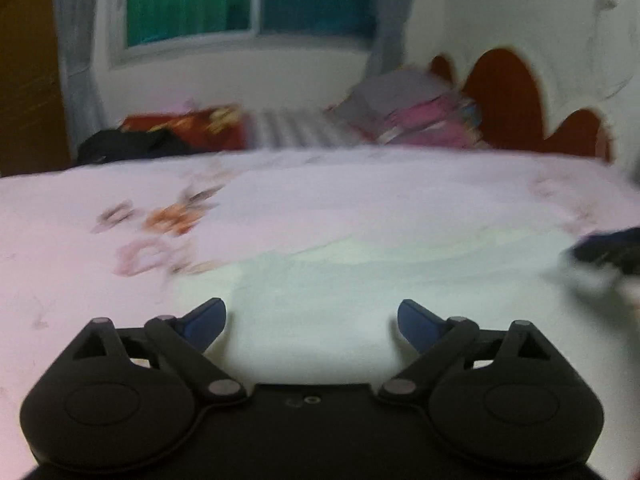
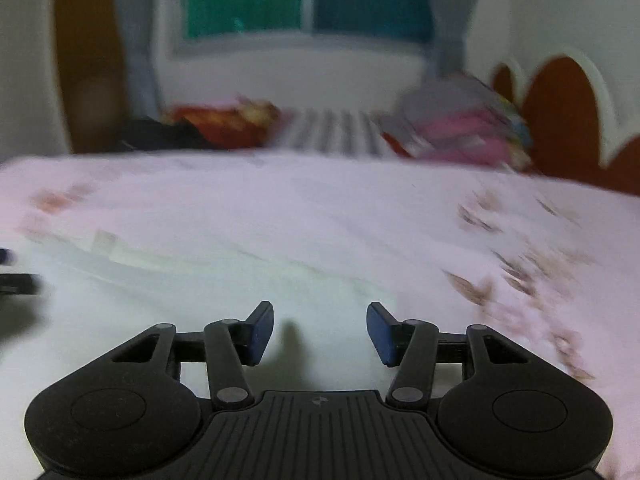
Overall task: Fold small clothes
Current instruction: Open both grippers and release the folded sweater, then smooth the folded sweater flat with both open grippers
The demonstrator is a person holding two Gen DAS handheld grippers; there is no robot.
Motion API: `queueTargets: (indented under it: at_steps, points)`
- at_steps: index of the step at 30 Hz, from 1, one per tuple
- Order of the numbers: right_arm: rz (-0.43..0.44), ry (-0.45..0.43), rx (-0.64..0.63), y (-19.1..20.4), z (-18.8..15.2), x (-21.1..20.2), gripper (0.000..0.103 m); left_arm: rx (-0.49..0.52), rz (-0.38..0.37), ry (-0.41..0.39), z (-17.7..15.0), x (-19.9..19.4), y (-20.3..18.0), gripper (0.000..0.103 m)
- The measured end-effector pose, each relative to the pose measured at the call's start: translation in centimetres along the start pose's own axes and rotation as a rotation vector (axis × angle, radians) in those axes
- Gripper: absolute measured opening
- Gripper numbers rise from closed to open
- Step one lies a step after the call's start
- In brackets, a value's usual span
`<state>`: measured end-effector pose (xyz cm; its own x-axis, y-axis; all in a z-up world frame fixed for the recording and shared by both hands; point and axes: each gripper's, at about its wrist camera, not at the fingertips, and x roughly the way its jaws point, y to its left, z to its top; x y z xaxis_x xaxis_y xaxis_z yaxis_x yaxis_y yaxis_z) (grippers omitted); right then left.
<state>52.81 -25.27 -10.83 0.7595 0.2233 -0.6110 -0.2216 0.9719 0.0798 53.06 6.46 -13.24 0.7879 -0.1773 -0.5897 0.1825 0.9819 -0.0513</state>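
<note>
A pale white small garment [image 1: 340,272] lies flat on the pink flowered bed sheet [image 1: 60,280]. My left gripper [image 1: 310,306] hovers over its near part, jaws wide apart, with nothing between the blue pads. In the right wrist view the same garment [image 2: 224,280] spreads to the left, and my right gripper [image 2: 320,310] stands open about half way above its near edge, holding nothing. Each gripper shows blurred at the edge of the other's view: the right gripper [image 1: 608,252] and the left gripper [image 2: 16,280].
At the far side of the bed lie a stack of folded pink and grey clothes [image 1: 420,120], a striped cloth [image 1: 296,128], a red patterned cloth [image 1: 200,128] and a dark garment [image 1: 128,146]. A red-brown headboard [image 1: 504,96] rises at the right.
</note>
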Motion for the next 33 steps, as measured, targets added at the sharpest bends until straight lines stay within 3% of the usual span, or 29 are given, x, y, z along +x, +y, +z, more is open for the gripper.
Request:
queueTargets:
  at_steps: [3, 6, 9, 12, 13, 15, 17, 20, 22, 26, 29, 31, 33]
  points:
    - [0.129, 0.017, -0.064, 4.1, -0.9, -0.4, 0.052, 0.050, -0.042, 0.011, -1.1, -0.3, -3.4, 0.092]
    - [0.198, 0.065, -0.108, 6.6, -2.3, -0.1, 0.052, 0.086, -0.046, 0.064, -2.8, 0.1, -4.8, 0.091]
    - [0.156, 0.089, -0.135, 6.4, -3.6, 0.2, 0.052, 0.072, 0.004, 0.068, -4.4, -0.2, -2.7, 0.093]
    - [-0.115, 0.078, -0.152, 4.1, -4.4, -0.1, 0.052, 0.103, 0.073, 0.081, -5.0, -1.6, -1.9, 0.092]
    - [-0.138, 0.084, -0.135, 3.6, -4.4, -0.3, 0.052, 0.113, 0.095, 0.080, -4.8, -2.2, -2.3, 0.090]
    - [-0.123, 0.082, -0.097, 3.7, -4.1, -1.3, 0.052, 0.110, 0.094, 0.046, -4.7, -3.6, -3.6, 0.089]
    - [-0.074, 0.042, -0.103, 4.8, -4.1, -3.0, 0.052, 0.078, 0.041, 0.023, -4.9, -4.3, -4.9, 0.089]
    - [0.050, 0.071, -0.146, 7.2, -4.9, -3.9, 0.052, 0.123, 0.035, 0.066, -5.7, -3.7, -6.8, 0.089]
    - [-0.001, 0.129, -0.196, 8.5, -6.3, -2.9, 0.053, 0.123, 0.069, 0.128, -6.5, -2.9, -6.5, 0.090]
    - [-0.091, 0.123, -0.163, 8.7, -5.6, -4.9, 0.052, 0.047, 0.068, 0.089, -6.7, -6.0, -4.7, 0.081]
    - [0.058, 0.080, -0.130, 9.5, -6.5, -8.4, 0.052, -0.033, 0.016, 0.063, -7.8, -8.4, -4.8, 0.081]
    - [0.134, 0.085, -0.156, 10.9, -7.9, -9.6, 0.023, -0.036, 0.010, 0.065, -8.6, -9.0, -5.8, 0.082]
    - [0.166, 0.119, -0.149, 12.0, -9.1, -9.7, 0.017, -0.042, 0.008, 0.081, -9.2, -8.9, -6.7, 0.082]
